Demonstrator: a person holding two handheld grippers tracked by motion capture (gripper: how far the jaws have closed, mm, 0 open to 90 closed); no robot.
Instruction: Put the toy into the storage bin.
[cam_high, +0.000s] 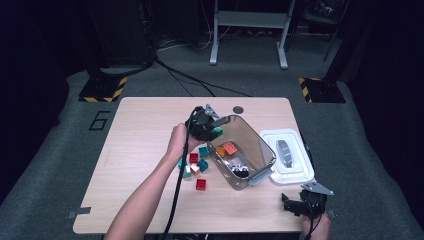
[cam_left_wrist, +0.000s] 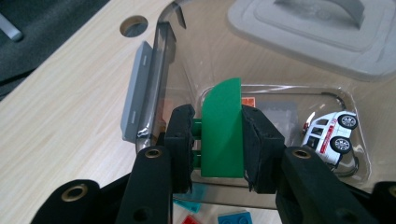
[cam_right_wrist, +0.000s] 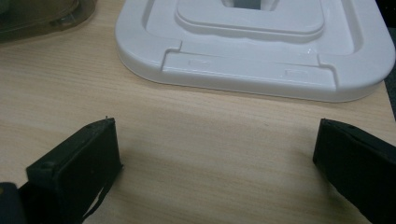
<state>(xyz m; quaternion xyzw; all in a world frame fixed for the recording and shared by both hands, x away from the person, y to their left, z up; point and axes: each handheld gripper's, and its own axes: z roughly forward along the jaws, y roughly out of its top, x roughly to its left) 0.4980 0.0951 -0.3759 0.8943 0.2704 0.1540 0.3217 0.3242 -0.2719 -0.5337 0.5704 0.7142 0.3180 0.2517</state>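
Left gripper (cam_left_wrist: 218, 140) is clamped on the green brick (cam_left_wrist: 223, 128) over the bin (cam_high: 260, 150). It's light, stiff, slick plastic, so pinching its flat faces looks best. Right gripper (cam_right_wrist: 217, 163) sits wide open, empty.

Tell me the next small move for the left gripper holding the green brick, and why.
Probably open the jaws and let it drop. The left gripper is shut on the green brick, which hangs just inside the rim of the clear bin, above the orange brick and toy car lying there.
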